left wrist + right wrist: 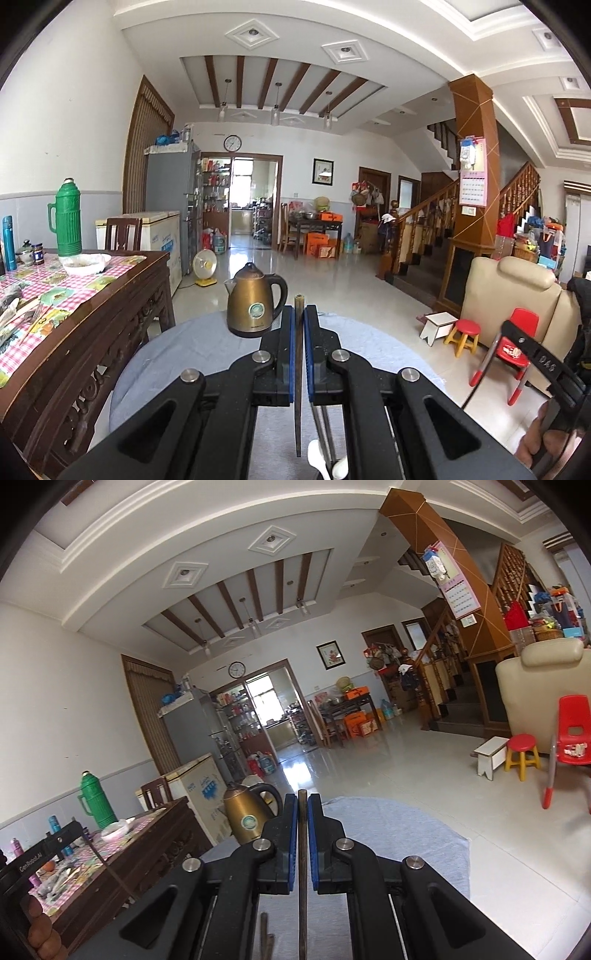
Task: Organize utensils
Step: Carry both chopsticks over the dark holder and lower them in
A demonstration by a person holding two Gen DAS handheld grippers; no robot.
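My left gripper (298, 314) is shut on a dark wooden chopstick (298, 369) that runs upright between the blue pads, its top end just above the fingertips. Below it, white spoons (325, 463) and metal rods show at the bottom edge. My right gripper (303, 801) is shut on another dark chopstick (303, 867), also upright between its pads. More dark sticks (266, 938) lie below it. Both grippers hover over a round table with a grey-blue cloth (177, 354). The right gripper's body shows in the left wrist view (546, 369), and the left gripper's body shows in the right wrist view (33, 860).
A bronze electric kettle (255, 306) stands on the cloth just ahead of the left gripper. A carved wooden table (92, 332) with a checked cloth, green thermos (68, 218), bowl and loose utensils (22, 317) stands to the left. A red child's chair (517, 343) and stool are at right.
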